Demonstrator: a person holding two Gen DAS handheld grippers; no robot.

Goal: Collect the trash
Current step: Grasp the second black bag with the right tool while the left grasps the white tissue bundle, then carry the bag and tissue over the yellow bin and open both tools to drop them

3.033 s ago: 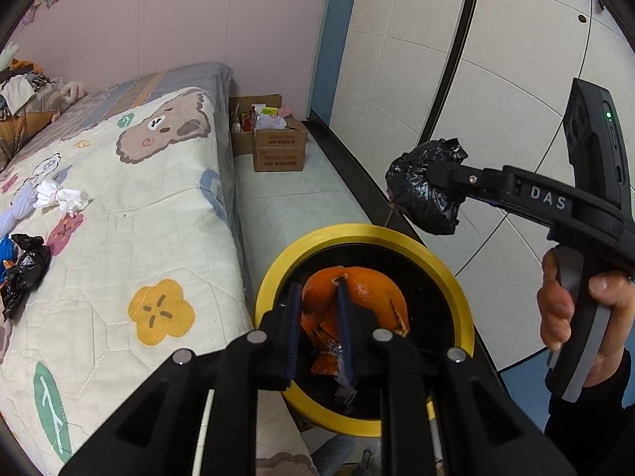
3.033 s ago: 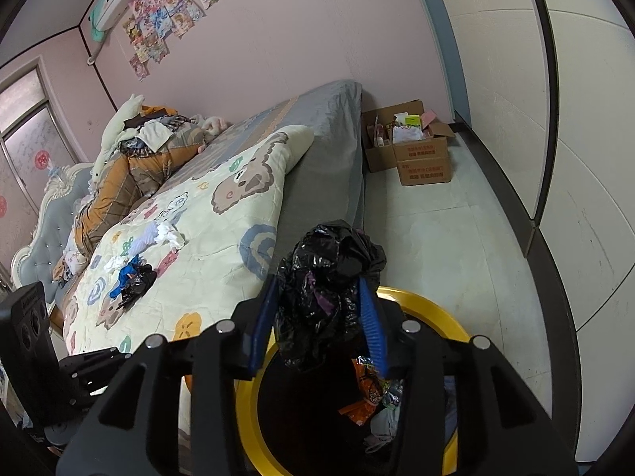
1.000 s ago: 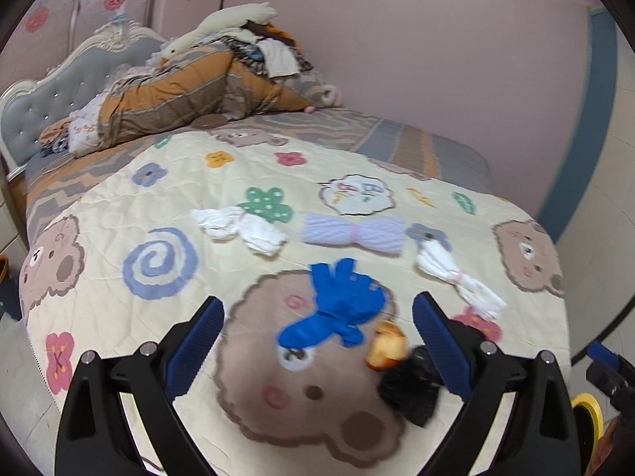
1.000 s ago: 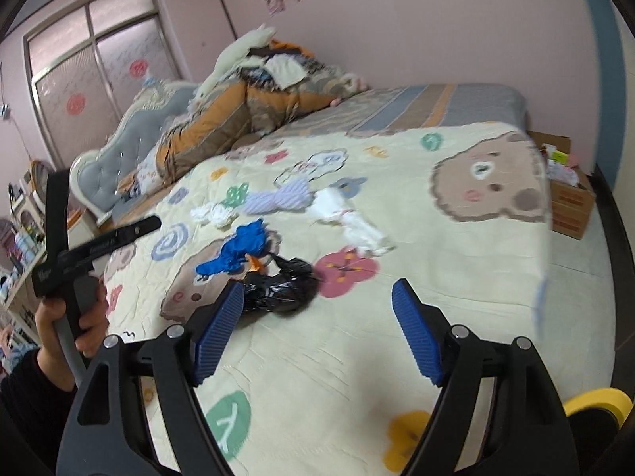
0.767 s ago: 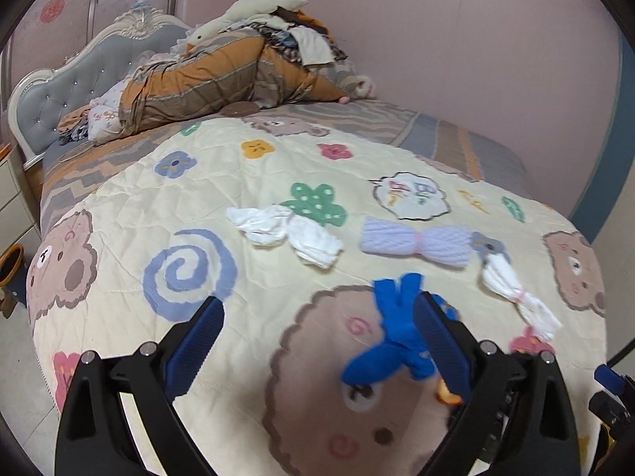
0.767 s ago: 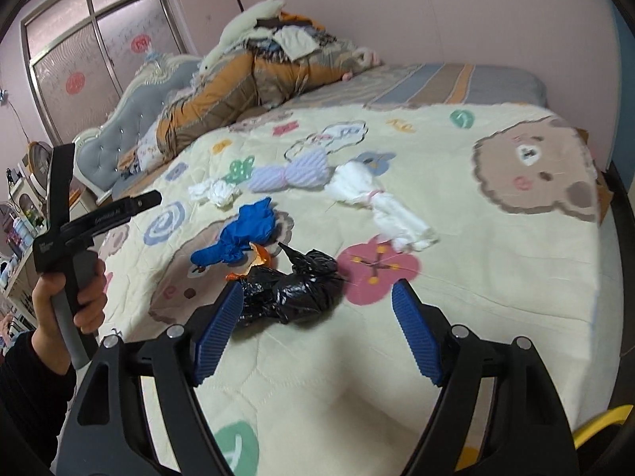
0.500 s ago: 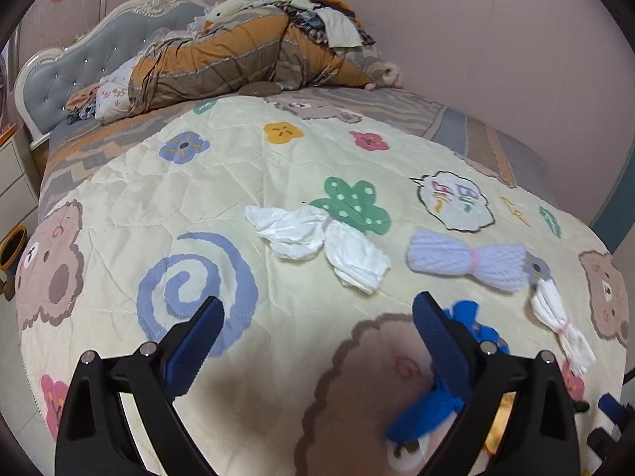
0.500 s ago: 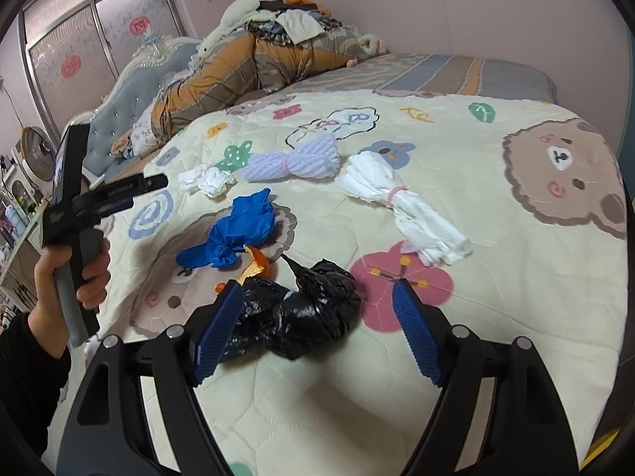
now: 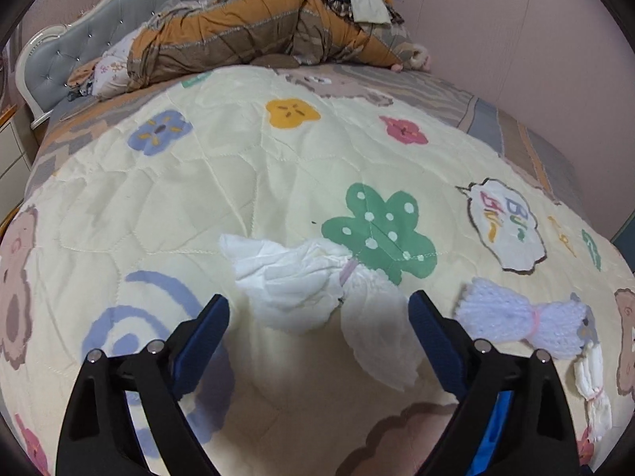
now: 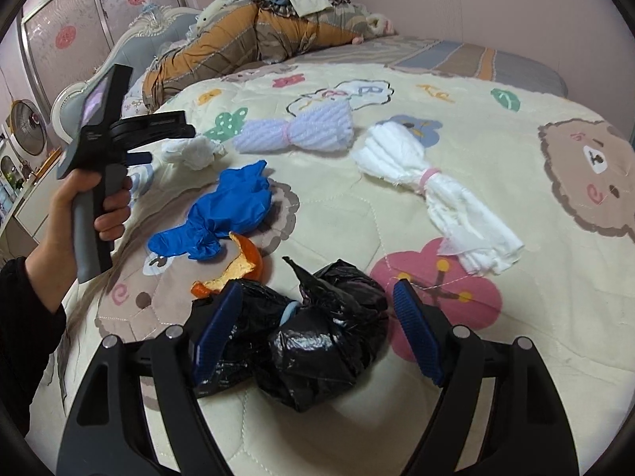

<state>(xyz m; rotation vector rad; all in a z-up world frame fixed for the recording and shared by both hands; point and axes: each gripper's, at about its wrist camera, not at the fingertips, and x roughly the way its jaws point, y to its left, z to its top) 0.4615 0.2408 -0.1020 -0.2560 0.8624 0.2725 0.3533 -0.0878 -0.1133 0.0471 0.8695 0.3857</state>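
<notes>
My left gripper (image 9: 317, 317) is open, its jaws on either side of a crumpled white tissue bundle (image 9: 301, 281) on the cartoon quilt (image 9: 246, 182). My right gripper (image 10: 317, 313) is open around a knotted black plastic bag (image 10: 317, 337) on the same quilt. An orange peel (image 10: 238, 263) and a blue glove (image 10: 226, 210) lie just beyond the bag. The left gripper (image 10: 158, 135) shows in the right wrist view, over the white tissue (image 10: 192, 152).
A lilac knitted bundle (image 10: 297, 129) (image 9: 516, 317) and a white cloth tied with a pink band (image 10: 432, 190) lie on the quilt. Piled bedding and clothes (image 9: 258, 39) sit by the grey headboard (image 9: 47, 63). A fan (image 10: 27, 119) stands at the left.
Both grippers left the yellow bin and moved over the bed. The left closed in on the white tissue, the right came down around the black bag. Both are open and empty now.
</notes>
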